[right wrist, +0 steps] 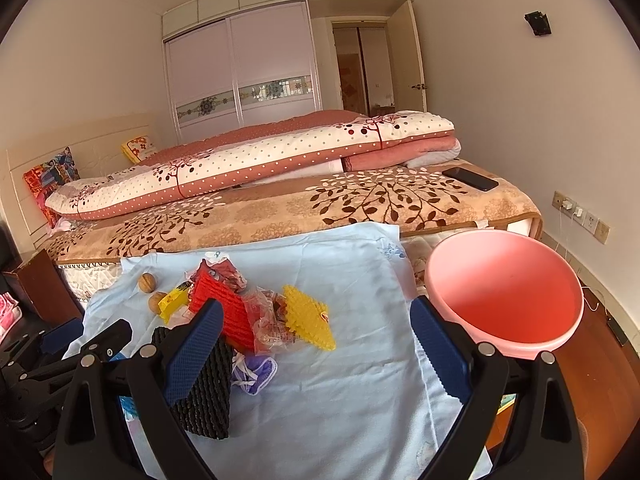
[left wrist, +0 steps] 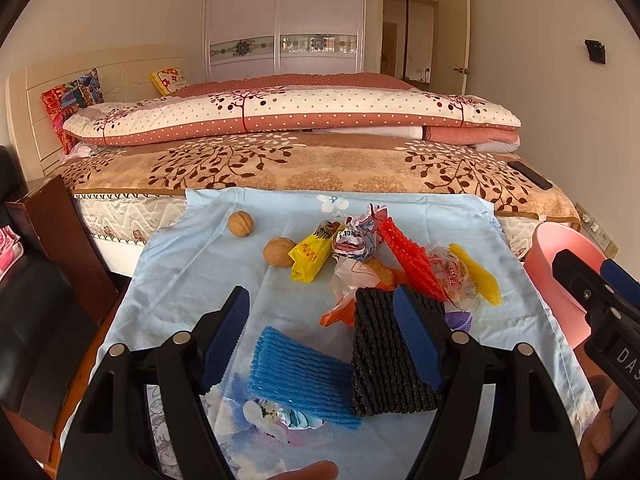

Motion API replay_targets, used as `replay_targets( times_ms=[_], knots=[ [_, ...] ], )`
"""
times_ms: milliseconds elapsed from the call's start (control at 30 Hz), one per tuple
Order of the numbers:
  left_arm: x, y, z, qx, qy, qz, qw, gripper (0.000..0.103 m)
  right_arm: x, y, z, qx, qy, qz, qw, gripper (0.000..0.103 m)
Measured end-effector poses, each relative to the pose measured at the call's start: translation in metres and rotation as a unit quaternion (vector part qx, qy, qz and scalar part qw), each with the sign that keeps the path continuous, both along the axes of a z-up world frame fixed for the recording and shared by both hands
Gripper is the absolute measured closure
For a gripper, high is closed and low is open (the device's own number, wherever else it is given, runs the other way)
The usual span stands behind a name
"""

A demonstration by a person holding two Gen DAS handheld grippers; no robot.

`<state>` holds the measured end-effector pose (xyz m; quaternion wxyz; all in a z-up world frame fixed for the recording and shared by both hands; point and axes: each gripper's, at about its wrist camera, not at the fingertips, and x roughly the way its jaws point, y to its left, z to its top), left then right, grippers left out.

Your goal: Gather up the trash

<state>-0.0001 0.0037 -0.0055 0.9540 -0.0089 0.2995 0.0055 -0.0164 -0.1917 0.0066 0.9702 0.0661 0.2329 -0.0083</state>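
Trash lies on a light blue cloth (left wrist: 192,272): a blue foam net (left wrist: 296,376), a black foam net (left wrist: 388,360), a red foam net (left wrist: 412,264), a yellow foam net (left wrist: 480,276), a yellow wrapper (left wrist: 312,256), crumpled wrappers (left wrist: 360,236) and two walnuts (left wrist: 240,223). My left gripper (left wrist: 320,344) is open, its jaws either side of the blue and black nets. My right gripper (right wrist: 316,356) is open and empty, above the cloth (right wrist: 340,400) between the pile and a pink bin (right wrist: 508,300). The black net (right wrist: 208,392), red net (right wrist: 224,312) and yellow net (right wrist: 308,316) show there too.
The pink bin (left wrist: 560,264) stands to the right of the cloth. A bed with folded quilts (left wrist: 296,116) lies behind, with a black phone (right wrist: 470,179) on it. A dark wooden stand (left wrist: 60,236) is at the left. Wall sockets (right wrist: 576,212) are on the right wall.
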Motion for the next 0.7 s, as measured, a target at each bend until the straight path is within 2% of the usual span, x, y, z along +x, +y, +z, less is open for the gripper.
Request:
replay_targets(
  times_ms=[700],
  knots=[
    [0.0001,0.0,0.0007,-0.001,0.0,0.0,1.0,0.028,0.0003,-0.0019,-0.0004,-0.011,0.01,-0.022,1.0,0.01]
  ],
)
